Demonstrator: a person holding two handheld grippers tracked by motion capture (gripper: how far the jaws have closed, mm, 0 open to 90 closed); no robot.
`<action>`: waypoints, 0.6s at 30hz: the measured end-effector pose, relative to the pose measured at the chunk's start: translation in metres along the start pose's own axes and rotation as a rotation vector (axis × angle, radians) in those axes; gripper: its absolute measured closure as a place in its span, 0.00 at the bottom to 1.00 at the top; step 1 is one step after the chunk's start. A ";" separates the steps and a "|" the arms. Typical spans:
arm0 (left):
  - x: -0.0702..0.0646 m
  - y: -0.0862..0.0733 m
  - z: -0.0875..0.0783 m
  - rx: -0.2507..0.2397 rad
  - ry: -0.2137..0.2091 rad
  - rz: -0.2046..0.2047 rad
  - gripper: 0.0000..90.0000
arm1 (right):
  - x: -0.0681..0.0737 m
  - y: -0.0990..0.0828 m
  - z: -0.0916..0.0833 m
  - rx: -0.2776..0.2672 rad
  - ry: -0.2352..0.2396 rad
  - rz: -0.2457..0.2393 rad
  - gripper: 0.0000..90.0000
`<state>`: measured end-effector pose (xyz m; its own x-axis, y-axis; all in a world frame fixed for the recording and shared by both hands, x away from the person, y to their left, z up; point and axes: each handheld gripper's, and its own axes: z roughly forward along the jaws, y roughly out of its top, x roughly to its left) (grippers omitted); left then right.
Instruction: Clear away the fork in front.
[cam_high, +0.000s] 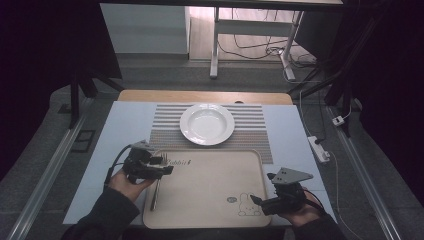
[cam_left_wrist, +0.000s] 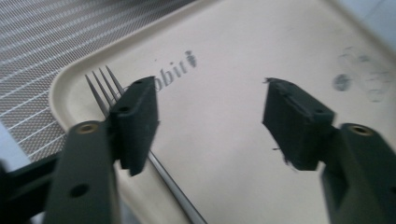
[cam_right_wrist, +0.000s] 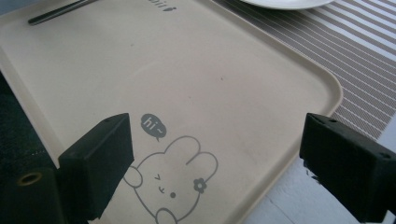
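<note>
Nearest in the high view, at 5 o'clock: right gripper (cam_high: 256, 200), held in the person's right hand (cam_high: 300, 212), jaws spread wide over the tray's near right corner, nothing between them. In the right gripper view the jaws stand far apart above the rabbit drawing (cam_right_wrist: 170, 184) printed on the tray (speech bubble says "hi").

At 8 o'clock in the high view: left gripper (cam_high: 167, 165) in the left hand (cam_high: 127, 181), hovering over the tray's left edge, jaws apart and empty. In the left gripper view the fork (cam_left_wrist: 140, 140) lies on the tray just beside and partly behind the left-hand jaw, tines (cam_left_wrist: 103, 81) pointing to 11 o'clock, handle running to 5 o'clock; the pads are not pressing on it.

Fork (cam_high: 156, 192) in the high view: flat on the beige tray (cam_high: 210, 187) along its left side, handle toward 6 o'clock.

Beyond the tray, at 12 o'clock: white plate (cam_high: 207, 124) on a striped placemat (cam_high: 252, 132), well apart from the fork. Both sit on the table (cam_high: 120, 125).
</note>
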<state>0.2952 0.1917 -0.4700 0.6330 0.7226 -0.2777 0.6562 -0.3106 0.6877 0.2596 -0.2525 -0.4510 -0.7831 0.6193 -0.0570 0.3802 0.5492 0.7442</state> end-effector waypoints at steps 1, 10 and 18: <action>-0.001 -0.005 -0.008 -0.024 -0.005 -0.002 0.34 | 0.000 -0.001 -0.001 -0.001 -0.004 0.009 0.11; 0.001 -0.059 -0.060 -0.143 -0.096 -0.026 0.07 | -0.002 -0.016 -0.012 0.022 -0.089 0.074 0.03; -0.001 -0.097 -0.093 -0.162 0.041 -0.040 0.00 | -0.009 -0.030 -0.026 -0.001 -0.122 0.199 0.01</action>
<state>0.1933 0.2783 -0.4743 0.5883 0.7579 -0.2820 0.6039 -0.1798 0.7765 0.2427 -0.2894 -0.4558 -0.6270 0.7789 0.0109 0.5207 0.4087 0.7496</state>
